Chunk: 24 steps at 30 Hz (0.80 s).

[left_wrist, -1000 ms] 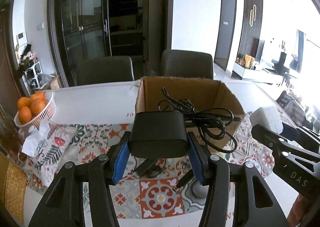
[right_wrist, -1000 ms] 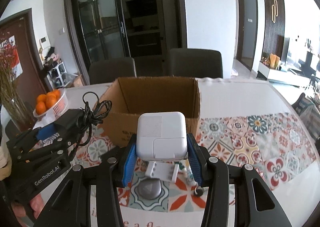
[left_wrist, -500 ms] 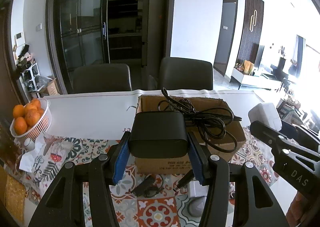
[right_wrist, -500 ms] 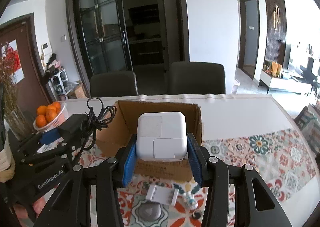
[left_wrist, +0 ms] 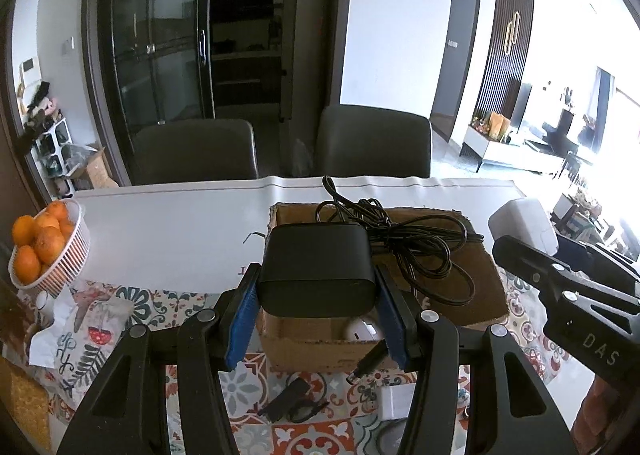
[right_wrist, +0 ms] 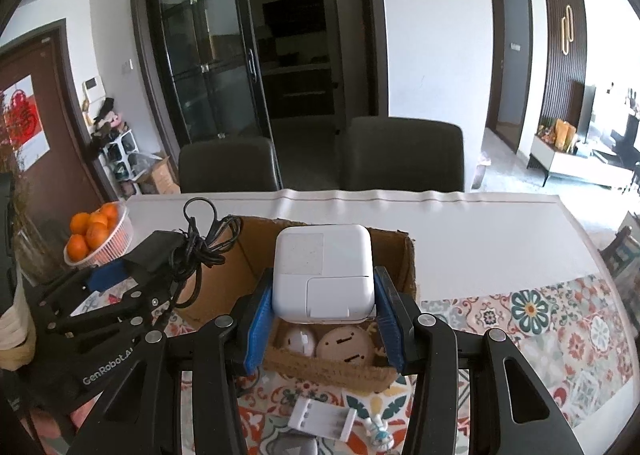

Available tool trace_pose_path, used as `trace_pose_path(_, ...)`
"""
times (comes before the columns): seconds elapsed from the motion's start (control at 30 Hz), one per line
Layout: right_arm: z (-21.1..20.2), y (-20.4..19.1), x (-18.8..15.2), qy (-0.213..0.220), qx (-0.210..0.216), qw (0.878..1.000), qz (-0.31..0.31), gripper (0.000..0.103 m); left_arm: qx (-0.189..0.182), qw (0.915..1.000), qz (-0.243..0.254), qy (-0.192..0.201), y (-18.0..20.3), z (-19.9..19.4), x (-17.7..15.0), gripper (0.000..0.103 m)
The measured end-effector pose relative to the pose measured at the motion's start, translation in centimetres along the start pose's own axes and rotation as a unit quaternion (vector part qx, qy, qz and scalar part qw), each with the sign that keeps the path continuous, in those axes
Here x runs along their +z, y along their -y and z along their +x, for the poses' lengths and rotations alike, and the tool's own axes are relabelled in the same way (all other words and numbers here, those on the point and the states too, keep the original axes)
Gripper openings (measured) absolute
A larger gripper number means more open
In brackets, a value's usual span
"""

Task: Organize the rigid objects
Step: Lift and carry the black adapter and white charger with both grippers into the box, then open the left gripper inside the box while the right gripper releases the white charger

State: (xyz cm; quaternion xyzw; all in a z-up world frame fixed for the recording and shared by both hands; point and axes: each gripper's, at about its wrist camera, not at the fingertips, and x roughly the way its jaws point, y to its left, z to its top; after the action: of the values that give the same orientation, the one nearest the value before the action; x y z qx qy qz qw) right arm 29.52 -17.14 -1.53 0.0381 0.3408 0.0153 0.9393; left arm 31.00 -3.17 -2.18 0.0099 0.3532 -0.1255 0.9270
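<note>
A black power adapter (left_wrist: 316, 269) is clamped between the blue pads of the left gripper (left_wrist: 316, 311), and its tangled black cable (left_wrist: 404, 247) is draped over the open cardboard box (left_wrist: 472, 287) just beyond it. In the right wrist view a white charger block (right_wrist: 324, 273) is pinched between the pads of the right gripper (right_wrist: 324, 321), held above the near edge of the same box. Inside the box, below the white block, a round wooden disc (right_wrist: 346, 343) and a small white round object (right_wrist: 301, 339) are seen lying side by side. The box is set on the tabletop (right_wrist: 480, 247), partly on a patterned cloth (right_wrist: 560, 319). At 6 o'clock from the box a white clip-like piece (right_wrist: 320, 417) is lying on the cloth. A white basket of oranges (left_wrist: 44, 247) is placed at 9 o'clock from the box, near the tabletop's edge. Two dark chairs (left_wrist: 196, 153) are drawn up at 12 o'clock, at the far side
</note>
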Motion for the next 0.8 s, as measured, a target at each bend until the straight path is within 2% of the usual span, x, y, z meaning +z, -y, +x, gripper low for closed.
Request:
trace_pose_path(0.5,6.2,1.5,1.3,-0.069,0.0,0.998,0.007,0.047,0.008,0.9976,0.008,-0.068,0.1,5.7,1.3,0.054)
trace_pose_path(0.7,7.7,2.3,1.1,-0.101,-0.001,0.995,0.022,0.051,0.015,0.9979,0.004,-0.062,0.1,5.7,1.7,0.058)
trace_pose_path(0.8,7.3,2.4,1.1,-0.092,-0.009,0.995,0.022,0.052,0.031,0.9979,0.014,-0.055,0.3,5.3,1.7,0.06)
